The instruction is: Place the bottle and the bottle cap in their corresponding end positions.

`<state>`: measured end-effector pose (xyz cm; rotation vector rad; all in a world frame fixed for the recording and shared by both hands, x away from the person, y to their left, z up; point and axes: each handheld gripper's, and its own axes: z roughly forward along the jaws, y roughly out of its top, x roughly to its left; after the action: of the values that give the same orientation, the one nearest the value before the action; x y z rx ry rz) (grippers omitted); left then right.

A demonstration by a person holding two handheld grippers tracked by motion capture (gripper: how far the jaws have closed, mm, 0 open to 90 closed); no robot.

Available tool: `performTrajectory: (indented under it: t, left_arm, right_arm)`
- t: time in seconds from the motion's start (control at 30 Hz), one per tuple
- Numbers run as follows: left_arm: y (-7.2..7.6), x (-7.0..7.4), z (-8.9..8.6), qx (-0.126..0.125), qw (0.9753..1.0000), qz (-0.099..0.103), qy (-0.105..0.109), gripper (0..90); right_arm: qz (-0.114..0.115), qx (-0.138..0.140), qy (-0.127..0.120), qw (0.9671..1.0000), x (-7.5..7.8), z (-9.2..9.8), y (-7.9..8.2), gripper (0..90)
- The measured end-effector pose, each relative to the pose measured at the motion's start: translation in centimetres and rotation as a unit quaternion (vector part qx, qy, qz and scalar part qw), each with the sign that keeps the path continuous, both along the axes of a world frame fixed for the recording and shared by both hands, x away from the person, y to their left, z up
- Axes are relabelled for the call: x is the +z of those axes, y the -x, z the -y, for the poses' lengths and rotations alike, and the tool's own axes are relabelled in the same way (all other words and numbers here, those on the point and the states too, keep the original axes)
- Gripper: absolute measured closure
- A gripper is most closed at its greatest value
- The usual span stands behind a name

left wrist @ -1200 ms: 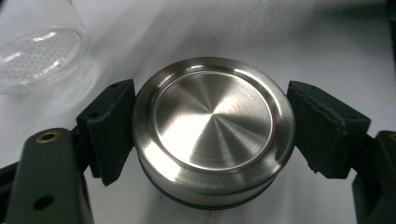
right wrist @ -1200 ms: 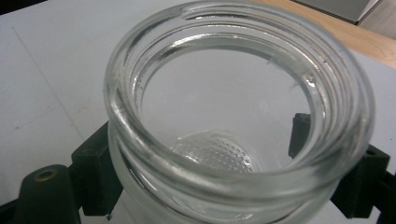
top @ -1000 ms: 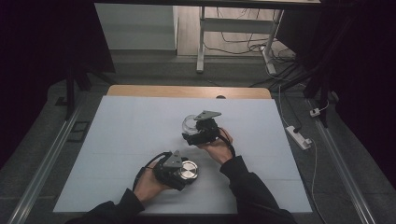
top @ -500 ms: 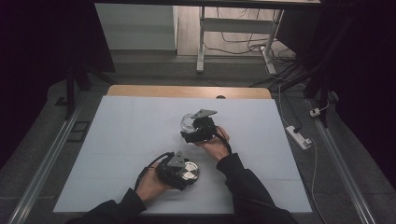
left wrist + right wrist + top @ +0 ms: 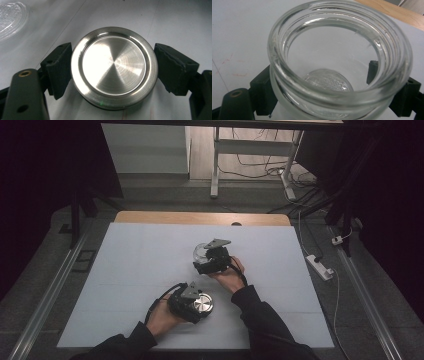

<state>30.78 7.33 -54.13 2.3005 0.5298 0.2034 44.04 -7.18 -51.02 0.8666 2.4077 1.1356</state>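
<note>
Here the table (image 5: pixel 125 270), covered in a pale sheet with a wooden strip along its far edge, carries the work near its middle. The person's right hand (image 5: pixel 227 277) reaches farther across it than the left hand (image 5: pixel 160 315), which stays close to the near edge. The right hand-held gripper (image 5: pixel 322 82) clasps a clear glass jar (image 5: pixel 337 60) between its black jaws, one pressed against each side of the jar's body below the threaded rim; the jar stands mouth up, lidless, its dimpled base visible through the opening. In the high view that jar (image 5: pixel 201 252) sits just beyond the right hand-held gripper (image 5: pixel 207 260), around the table's centre. The left hand-held gripper (image 5: pixel 112 72) holds a round brushed-metal lid (image 5: pixel 113 67) by its edge, a jaw touching either side, the lid's flat face turned up toward the camera. From above, the lid (image 5: pixel 202 304) lies low over the table, well apart from the jar and nearer the person
</note>
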Motion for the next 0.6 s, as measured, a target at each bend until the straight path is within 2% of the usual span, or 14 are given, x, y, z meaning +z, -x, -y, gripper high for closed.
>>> performTrajectory:
  t: [0.2, 0.33, 0.4, 0.5, 0.6]
  left_arm:
    - [-0.07, -0.03, 0.04, -0.001, 1.0, -0.004, -0.004, 18.6]
    - [-0.13, -0.04, 0.03, -0.004, 1.0, -0.008, -0.003, 15.7]
    - [-0.2, -0.05, 0.01, 0.005, 0.9999, -0.012, -0.005, 14.9]
    - [-0.28, -0.05, -0.11, 0.014, 0.9997, -0.019, 0.003, 14.2]
    - [-0.24, 0.14, -0.28, 0.015, 0.9998, -0.017, 0.001, 12.8]
  right_arm:
    - [-0.008, 0.0, 0.004, 1.0, 0.1, 0.0, -0.07, 14.0]
    - [-0.021, 0.006, -0.005, 0.9997, 0.11, 0.21, -0.24, 10.9]
    - [-0.025, 0.01, -0.004, 0.9996, 0.1, 0.22, -0.27, 9.2]
    - [-0.024, 0.014, -0.002, 0.9996, 0.04, 0.15, -0.19, 6.6]
    - [-0.023, 0.019, 0.0, 0.9996, 0.02, 0.11, -0.12, 4.0]
